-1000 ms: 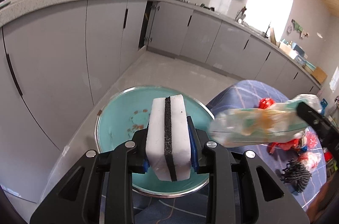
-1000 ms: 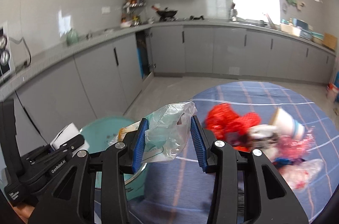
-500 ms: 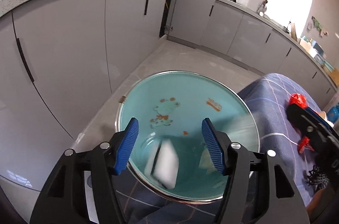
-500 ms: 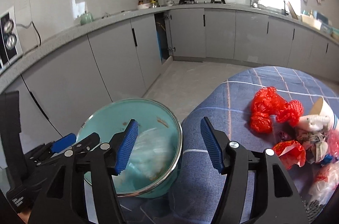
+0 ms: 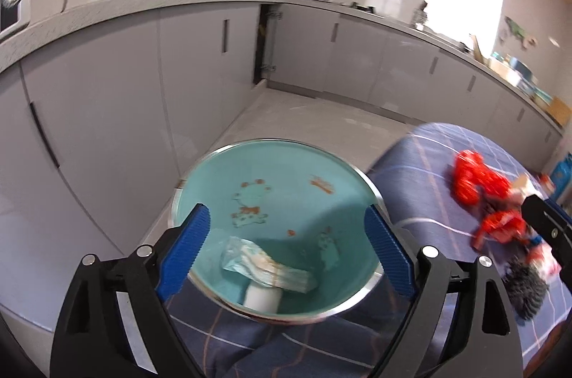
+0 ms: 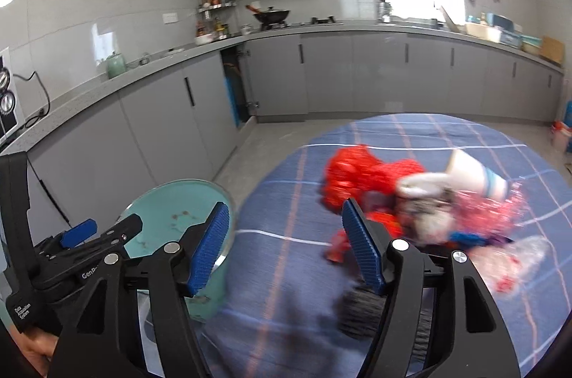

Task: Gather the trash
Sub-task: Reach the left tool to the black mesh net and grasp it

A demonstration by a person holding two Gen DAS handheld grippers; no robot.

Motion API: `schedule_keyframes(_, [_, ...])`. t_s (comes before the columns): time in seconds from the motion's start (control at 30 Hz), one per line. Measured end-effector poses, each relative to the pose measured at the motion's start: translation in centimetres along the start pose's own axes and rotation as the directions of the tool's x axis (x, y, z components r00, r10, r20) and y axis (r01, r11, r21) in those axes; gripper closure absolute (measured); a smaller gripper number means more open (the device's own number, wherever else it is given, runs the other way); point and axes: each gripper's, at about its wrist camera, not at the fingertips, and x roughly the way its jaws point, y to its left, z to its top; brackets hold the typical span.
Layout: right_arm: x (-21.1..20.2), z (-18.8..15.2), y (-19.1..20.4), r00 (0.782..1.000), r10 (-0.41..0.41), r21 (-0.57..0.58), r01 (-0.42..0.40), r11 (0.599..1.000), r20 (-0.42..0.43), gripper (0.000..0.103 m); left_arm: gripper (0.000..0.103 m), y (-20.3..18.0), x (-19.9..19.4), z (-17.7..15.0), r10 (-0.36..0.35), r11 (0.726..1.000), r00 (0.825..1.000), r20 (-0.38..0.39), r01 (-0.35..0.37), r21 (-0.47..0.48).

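A round table under a blue checked cloth [image 6: 286, 274] stands in a kitchen with grey cabinets [image 6: 354, 74] along two walls, a grey worktop, a black wok [image 6: 271, 15] on the hob and a bright window. At the table's edge sits a teal bin [image 5: 275, 178] with a shiny metal rim and cartoon prints inside.

A second ago the left gripper pinched a white sponge and the right one held a clear plastic bag; both now lie at the bottom of the bin, the crumpled bag [image 5: 266, 270] resting across the sponge [image 5: 262, 299]. Both pairs of jaws have just been opening, and nothing is between either pair.

The left gripper [image 5: 286, 253] hangs above the bin, tilted down into it, its blue pads spread wide to about the width of the rim. The right gripper [image 6: 286, 253] is also spread, pointing over the cloth toward the remaining trash: a red plastic bag [image 6: 357, 178], a paper cup [image 6: 475, 178] lying on its side, pink wrapping [image 6: 489, 217] and a dark scrubber [image 6: 361, 310] just below its right finger. This heap is blurred. The left gripper shows at the lower left of the right view, held by a hand [image 6: 32, 353].
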Motion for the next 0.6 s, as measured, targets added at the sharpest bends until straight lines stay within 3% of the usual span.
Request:
schedule_keyframes(0.3, [-3.9,-1.7,-5.7,0.992,-0.121,0.078,0.118,0.990,0.032,0.037,0.016,-6.0,-1.5,-2.3,-0.113,0.989,0.993,-0.037,0.116,0.089])
schedule_keyframes(0.6, [-5.5,-3.3,-10.2,0.985,-0.170,0.172,0.166,0.971,0.013,0.037,0.016,-9.6,-2.9,-3.5,-0.137,0.976,0.990,-0.035,0.141,0.165])
